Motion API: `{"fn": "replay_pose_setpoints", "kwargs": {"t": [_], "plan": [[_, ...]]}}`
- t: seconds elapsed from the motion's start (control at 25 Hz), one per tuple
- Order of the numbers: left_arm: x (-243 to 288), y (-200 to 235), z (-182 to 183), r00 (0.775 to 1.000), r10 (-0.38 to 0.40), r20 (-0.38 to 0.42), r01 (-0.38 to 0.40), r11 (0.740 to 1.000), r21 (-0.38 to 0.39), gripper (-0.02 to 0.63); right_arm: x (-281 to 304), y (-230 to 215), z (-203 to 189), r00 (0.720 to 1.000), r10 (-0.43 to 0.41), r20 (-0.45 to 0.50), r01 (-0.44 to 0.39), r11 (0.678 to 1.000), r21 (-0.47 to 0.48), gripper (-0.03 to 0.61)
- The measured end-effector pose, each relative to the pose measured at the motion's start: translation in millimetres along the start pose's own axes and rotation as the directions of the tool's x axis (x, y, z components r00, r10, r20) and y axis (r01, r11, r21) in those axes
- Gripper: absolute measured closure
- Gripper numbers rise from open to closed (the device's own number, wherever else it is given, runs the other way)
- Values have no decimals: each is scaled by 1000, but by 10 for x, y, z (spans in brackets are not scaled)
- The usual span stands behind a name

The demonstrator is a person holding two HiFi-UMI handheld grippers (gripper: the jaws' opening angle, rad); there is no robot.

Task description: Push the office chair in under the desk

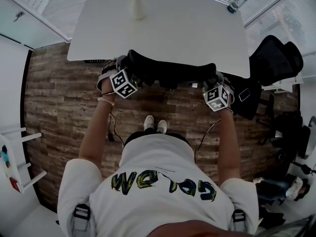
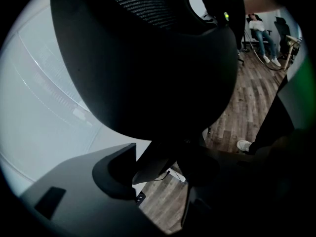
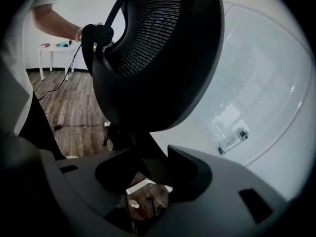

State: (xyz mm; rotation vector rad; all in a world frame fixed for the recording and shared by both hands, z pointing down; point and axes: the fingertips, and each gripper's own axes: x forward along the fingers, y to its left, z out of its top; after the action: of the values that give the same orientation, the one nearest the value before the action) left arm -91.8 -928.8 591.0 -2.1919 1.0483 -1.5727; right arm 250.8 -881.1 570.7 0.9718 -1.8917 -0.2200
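Head view: office chair [image 1: 170, 72] with its backrest right at the middle of the desk's [image 1: 163, 28] near edge; left gripper [image 1: 123, 83] and right gripper [image 1: 217, 97] at either end of it. Left gripper view: jaws clenched on the chair frame under the backrest. Right gripper view: jaws clamped round the frame too; bottle [image 3: 232, 141] lying by the far right corner.

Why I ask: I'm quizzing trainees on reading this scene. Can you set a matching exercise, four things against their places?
Things:
1. office chair
2. bottle
3. second black chair
4. small white table

Places:
A. beyond the right end of the desk
B. at the middle of the desk's near edge
C. on the floor at the far left of the head view
D. on the desk's far right corner

Pairs: 1-B; 2-D; 3-A; 4-C
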Motion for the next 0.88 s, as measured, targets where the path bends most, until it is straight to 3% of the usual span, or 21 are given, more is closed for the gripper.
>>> {"fn": "replay_pose_setpoints", "kwargs": {"t": [0.4,0.52,0.72,0.88], "plan": [[20,-6,2,1000,-10,8,10,1000,-14,350,23,-36,8,1000,-1,7,1,1000,-8,410],[-50,-1,37,999,6,32,-5,1000,-28,344,-38,-59,-13,1000,-7,12,7,1000,29,402],[-344,1,82,995,30,97,-11,982,-191,349,-355,-190,-106,996,-85,40,75,974,212,413],[-667,23,89,984,65,164,-6,942,-336,394,-679,-210,-58,985,-136,109,84,918,386,443]]}}
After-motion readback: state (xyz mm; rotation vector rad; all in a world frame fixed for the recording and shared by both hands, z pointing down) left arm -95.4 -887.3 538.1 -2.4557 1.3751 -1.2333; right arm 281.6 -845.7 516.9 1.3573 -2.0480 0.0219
